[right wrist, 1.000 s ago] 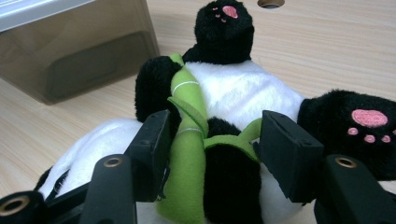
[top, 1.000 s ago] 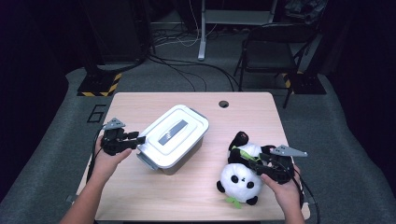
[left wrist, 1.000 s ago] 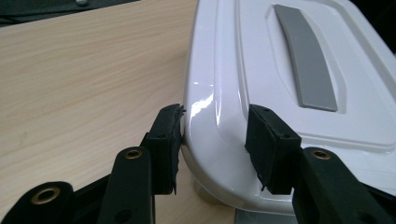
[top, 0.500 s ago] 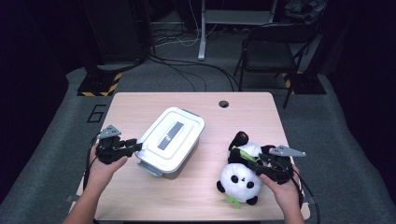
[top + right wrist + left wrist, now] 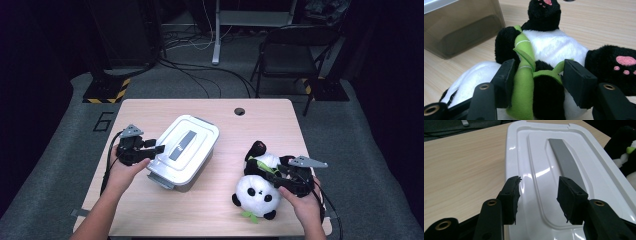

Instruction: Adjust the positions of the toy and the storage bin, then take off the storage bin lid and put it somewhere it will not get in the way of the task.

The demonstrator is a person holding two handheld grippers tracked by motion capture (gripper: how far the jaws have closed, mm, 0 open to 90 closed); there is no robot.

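Note:
A white-lidded box (image 5: 185,145) with a grey strip on its lid (image 5: 564,157) stands left of centre on the wooden table (image 5: 250,130). My left gripper (image 5: 156,149) is at the box's left edge. In the left gripper view it (image 5: 539,195) hovers just over the lid; its jaws have just been opening and hold nothing. A plush panda (image 5: 257,192) lies on its back at the right. My right gripper (image 5: 267,172) is shut on the panda's black arm and green bamboo (image 5: 524,65), one pad on each side (image 5: 539,77).
A round cable hole (image 5: 239,111) sits near the table's far edge. The box's smoky wall (image 5: 461,27) stands close to the panda's left. Behind the table, a folding chair (image 5: 295,45), floor cables and a yellow-black striped base (image 5: 107,92).
My left gripper drew back from the box toward the left, then returned to its left edge, slightly higher. The right gripper and the panda have not moved.

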